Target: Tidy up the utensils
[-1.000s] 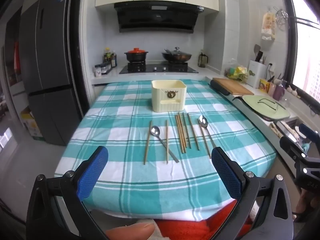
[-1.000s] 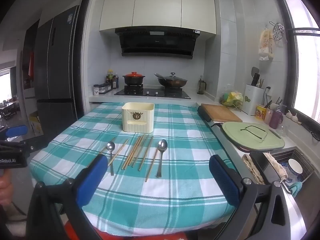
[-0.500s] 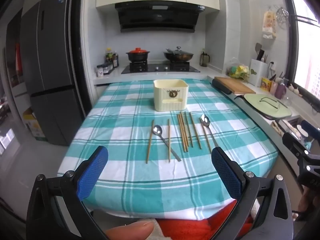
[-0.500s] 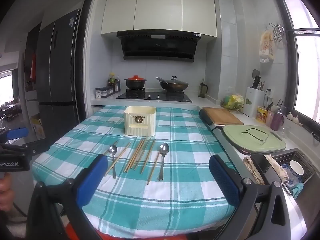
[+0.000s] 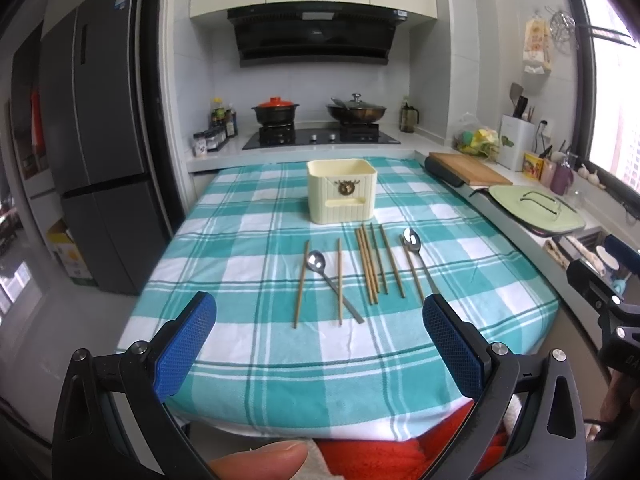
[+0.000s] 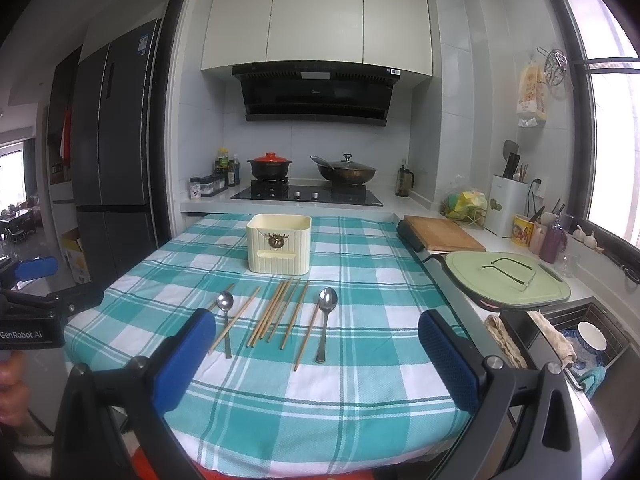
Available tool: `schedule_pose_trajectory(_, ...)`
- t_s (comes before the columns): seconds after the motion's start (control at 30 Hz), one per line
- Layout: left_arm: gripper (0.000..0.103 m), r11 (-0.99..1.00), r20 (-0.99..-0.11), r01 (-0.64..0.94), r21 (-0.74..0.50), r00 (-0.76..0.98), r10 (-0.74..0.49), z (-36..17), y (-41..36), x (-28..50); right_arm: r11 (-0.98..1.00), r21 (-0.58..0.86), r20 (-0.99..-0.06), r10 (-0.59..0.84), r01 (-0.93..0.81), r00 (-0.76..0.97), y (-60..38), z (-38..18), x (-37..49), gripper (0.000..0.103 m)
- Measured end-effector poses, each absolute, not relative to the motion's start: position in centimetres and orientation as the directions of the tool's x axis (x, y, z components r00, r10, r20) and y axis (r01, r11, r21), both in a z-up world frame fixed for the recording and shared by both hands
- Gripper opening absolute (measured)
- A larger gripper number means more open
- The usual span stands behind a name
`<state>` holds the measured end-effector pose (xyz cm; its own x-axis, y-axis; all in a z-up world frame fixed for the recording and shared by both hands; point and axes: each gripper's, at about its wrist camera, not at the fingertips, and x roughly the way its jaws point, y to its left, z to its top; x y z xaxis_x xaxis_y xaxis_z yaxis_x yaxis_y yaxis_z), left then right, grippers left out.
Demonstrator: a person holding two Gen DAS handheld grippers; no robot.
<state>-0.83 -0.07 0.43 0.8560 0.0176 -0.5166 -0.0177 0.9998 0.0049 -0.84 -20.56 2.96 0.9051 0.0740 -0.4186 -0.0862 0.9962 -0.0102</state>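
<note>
- The left hand-held gripper is hovering over the near edge of the surface, its blue pads spread wide and gripping nothing.
- The right hand-held gripper is likewise hanging wide open and empty.
- The chopsticks and two spoons are lying in a loose row on the checked cloth, just in front of the cream utensil holder, which is standing upright.
</note>
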Motion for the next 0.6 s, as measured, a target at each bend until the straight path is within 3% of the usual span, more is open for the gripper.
schedule_pose_trajectory(0.6,0.103,1.0,-0.521,-0.013,0.009,0.853,0.016,0.31,-0.13,-0.54,0.997,-0.009,-0.426,0.071,-0.083,0.902,-20.49,2.75,-0.77,0.103)
